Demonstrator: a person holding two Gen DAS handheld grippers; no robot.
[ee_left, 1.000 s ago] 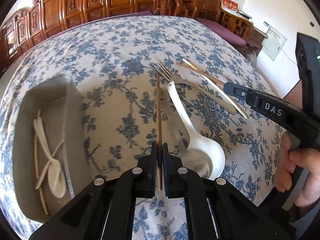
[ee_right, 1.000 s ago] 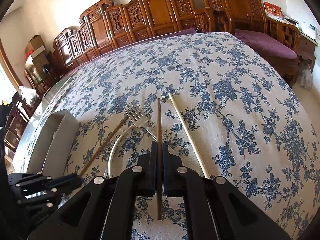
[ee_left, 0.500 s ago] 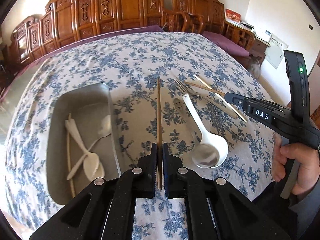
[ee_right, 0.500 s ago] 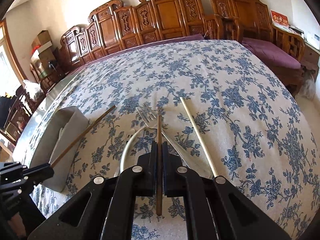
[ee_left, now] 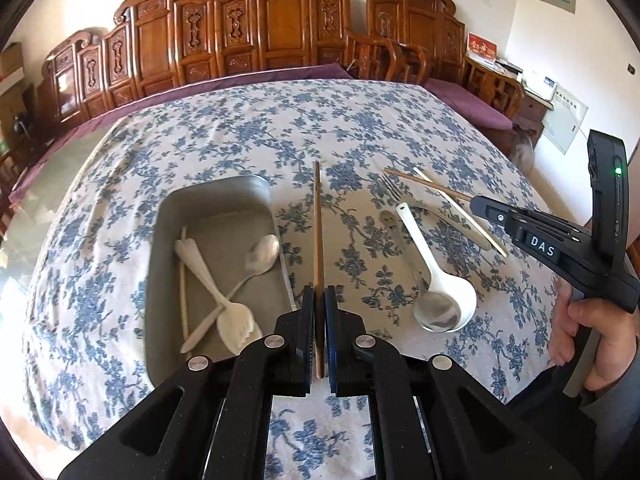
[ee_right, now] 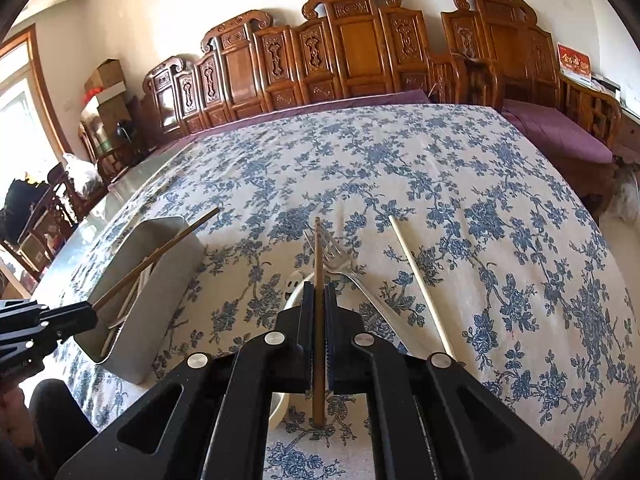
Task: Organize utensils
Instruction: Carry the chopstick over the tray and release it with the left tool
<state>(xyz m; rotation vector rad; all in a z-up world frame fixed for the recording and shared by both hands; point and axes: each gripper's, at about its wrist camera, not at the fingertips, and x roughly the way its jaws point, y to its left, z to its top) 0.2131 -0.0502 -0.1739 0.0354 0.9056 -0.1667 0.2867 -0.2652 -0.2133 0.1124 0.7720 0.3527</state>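
Both wrist cams angled down, close, sharing tray (ee_left: pixel 208 208), tablecloth (ee_right: pixel 440 184)

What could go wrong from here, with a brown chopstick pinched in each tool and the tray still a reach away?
1. Each brown chopstick is pinched near one end, so it may pivot or slip from the left tool or right tool.
2. The left stick's tip could catch the metal tray rim instead of dropping in.
3. The tray already holds crossed utensils; the white fork could keep a stick from lying flat.

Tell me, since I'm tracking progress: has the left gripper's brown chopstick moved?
Yes. The brown chopstick has shifted from over the white spoon toward the metal tray.
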